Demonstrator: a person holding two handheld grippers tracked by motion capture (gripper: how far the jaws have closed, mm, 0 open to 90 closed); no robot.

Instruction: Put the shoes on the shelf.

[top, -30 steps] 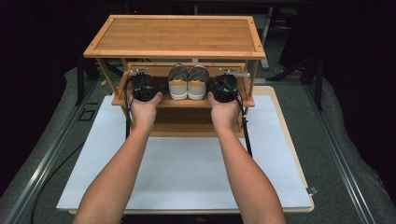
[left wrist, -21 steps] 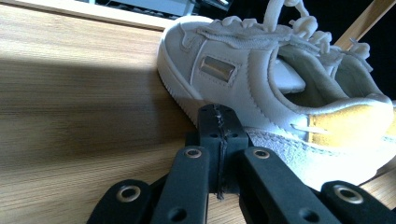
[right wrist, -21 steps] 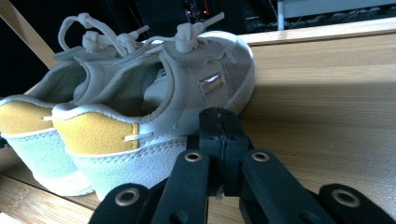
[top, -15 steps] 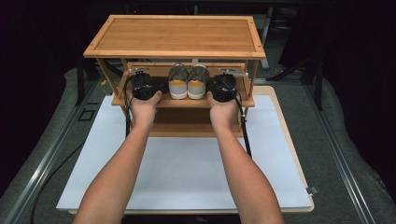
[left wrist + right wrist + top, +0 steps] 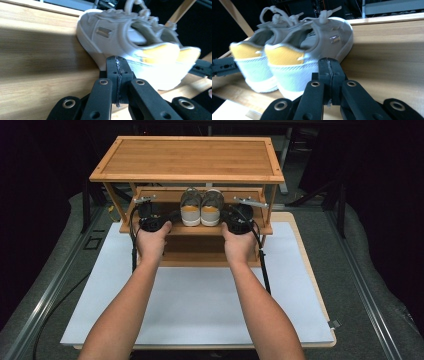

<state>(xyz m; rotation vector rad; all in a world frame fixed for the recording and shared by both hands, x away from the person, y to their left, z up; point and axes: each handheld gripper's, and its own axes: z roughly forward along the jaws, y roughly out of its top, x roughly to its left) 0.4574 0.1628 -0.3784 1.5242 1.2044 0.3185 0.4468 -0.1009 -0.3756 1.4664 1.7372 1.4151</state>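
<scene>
Pair of shoes (image 5: 201, 207) sat mid-shelf (image 5: 250, 229), heels toward person, long axis front-to-back. Left gripper (image 5: 150, 218) flanked shoes' left side, right gripper (image 5: 239, 219) their right, equally near; both jaws closed, empty, tips just beside soles.

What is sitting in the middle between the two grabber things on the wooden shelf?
A pair of grey shoes with yellow heels stands between the left gripper and right gripper, seen in the high view.
</scene>
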